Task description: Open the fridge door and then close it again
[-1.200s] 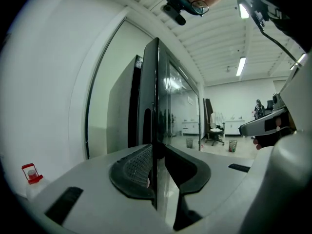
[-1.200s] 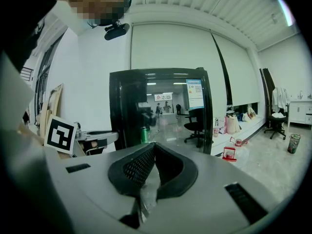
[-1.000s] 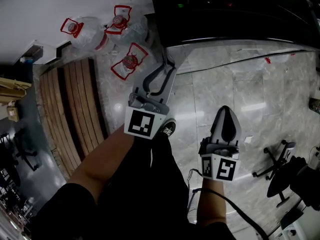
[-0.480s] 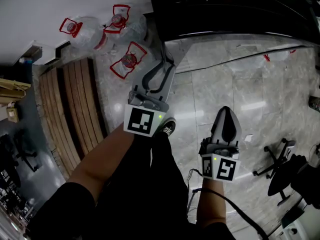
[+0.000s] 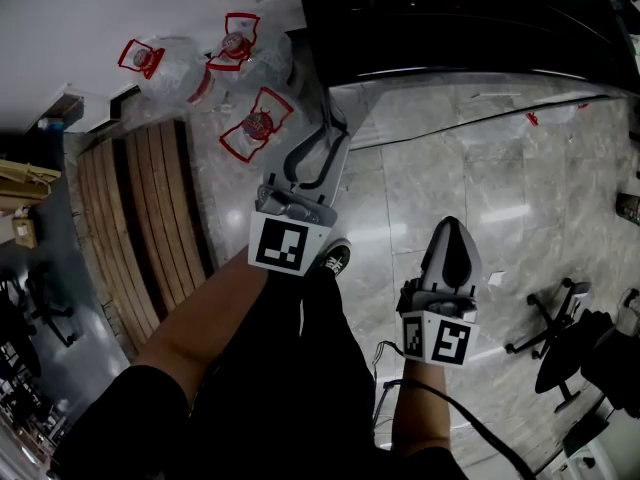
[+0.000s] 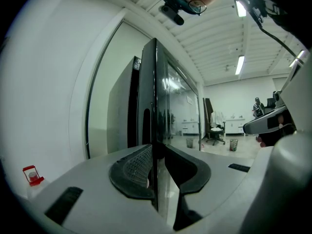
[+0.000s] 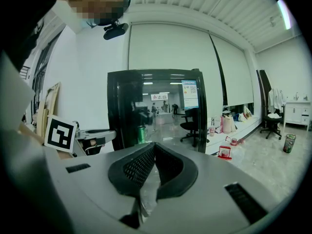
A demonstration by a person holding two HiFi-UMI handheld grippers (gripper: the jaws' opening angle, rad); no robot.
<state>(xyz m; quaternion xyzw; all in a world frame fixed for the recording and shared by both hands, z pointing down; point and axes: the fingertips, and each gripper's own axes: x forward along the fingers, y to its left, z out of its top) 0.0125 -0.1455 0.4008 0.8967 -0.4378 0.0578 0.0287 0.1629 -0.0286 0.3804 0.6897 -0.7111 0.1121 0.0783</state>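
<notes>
Head view, left gripper: the left gripper [image 5: 330, 128] reaches out to the near corner of the black fridge [image 5: 450, 18], right in front of it.
Head view, right gripper: the right gripper [image 5: 452, 230] hangs over the shiny floor [image 5: 520, 188], well apart from the fridge.
Head view, change: almost nothing. Both grippers sit in the same spots as a second ago. The water jugs [image 5: 170, 63] lie off to the left gripper's left.
Left gripper view, jaws: the jaws are clamped on the thin edge of the fridge door [image 6: 155, 106], one pad on each side.
Left gripper view, fridge: the glass front runs away to the right of the jaws, and the dark side is to their left.
Right gripper view, jaws: the jaws are together at the tips, with nothing between them.
Right gripper view, fridge: it stands straight ahead and far off.
What it means: the grip is steady and the hand waits. I cannot tell how far the door is open. I think a pull or a push comes next.
</notes>
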